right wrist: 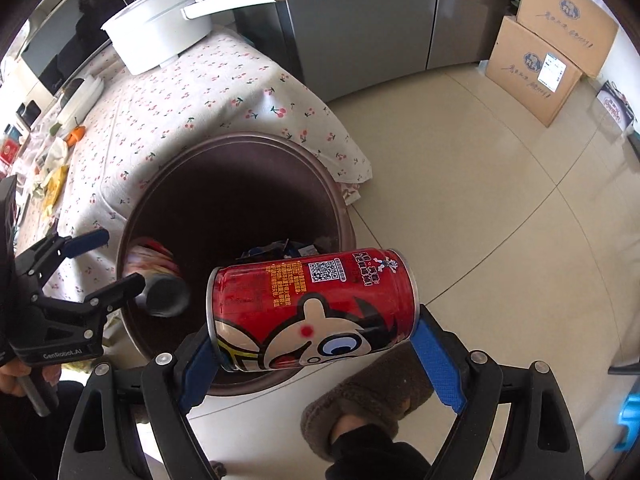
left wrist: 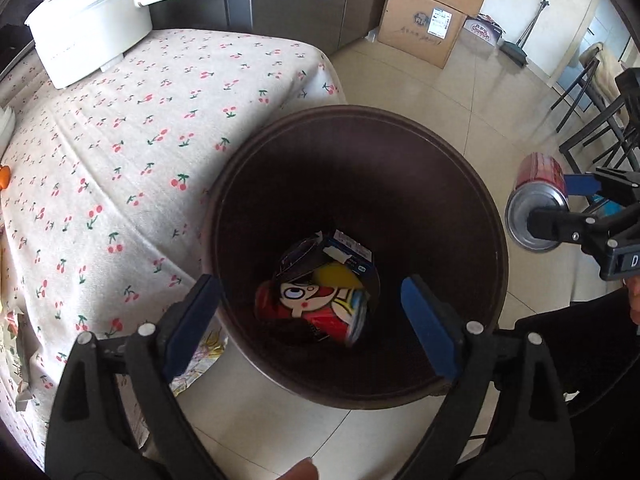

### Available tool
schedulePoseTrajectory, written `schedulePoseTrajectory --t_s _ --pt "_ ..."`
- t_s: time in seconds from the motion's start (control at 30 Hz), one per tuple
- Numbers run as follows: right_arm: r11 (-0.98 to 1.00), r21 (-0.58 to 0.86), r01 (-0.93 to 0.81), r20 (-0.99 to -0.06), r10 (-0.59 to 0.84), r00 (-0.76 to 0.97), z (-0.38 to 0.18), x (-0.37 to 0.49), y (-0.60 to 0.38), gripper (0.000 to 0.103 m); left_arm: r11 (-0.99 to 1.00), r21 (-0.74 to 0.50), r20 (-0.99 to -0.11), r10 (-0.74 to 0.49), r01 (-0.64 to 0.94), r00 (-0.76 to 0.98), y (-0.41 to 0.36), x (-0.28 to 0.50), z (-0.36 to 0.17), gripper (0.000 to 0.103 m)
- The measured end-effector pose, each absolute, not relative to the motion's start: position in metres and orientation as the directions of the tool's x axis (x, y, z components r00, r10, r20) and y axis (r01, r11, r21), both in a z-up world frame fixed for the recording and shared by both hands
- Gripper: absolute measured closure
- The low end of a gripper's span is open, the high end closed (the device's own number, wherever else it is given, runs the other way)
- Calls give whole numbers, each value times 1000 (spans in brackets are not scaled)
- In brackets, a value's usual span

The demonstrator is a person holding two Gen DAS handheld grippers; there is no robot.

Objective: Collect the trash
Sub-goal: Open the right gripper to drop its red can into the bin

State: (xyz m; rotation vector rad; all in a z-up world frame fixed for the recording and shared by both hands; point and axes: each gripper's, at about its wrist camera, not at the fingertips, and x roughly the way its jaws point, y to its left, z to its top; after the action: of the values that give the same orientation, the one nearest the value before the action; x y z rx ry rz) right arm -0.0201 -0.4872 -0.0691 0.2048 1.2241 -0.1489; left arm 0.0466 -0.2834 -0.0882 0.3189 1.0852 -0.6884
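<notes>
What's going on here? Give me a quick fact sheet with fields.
Left gripper: open, empty, above the bin
Right gripper: shut on a red drink can, held sideways by its ends
Trash bin: dark, round, on the tiled floor beside the table
In bin: another red can, a blue carton
Table: cherry-print cloth, white pot

Probably a home kitchen: fridge (right wrist: 360, 20), cooking pot (right wrist: 160, 36), cherry-print tablecloth (left wrist: 120, 152).

Red cartoon can (right wrist: 312, 312) held sideways above brown bin (right wrist: 132, 216); second can (left wrist: 316, 312), blue carton (left wrist: 352, 254) inside.
</notes>
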Motion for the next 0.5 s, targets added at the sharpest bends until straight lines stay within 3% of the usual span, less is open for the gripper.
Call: schedulePoseTrajectory --t_s 0.5 --pt "982 43 182 -958 -11 285 -80 9 -460 14 856 -60 -866 -300 513 401 -213 64 -58 9"
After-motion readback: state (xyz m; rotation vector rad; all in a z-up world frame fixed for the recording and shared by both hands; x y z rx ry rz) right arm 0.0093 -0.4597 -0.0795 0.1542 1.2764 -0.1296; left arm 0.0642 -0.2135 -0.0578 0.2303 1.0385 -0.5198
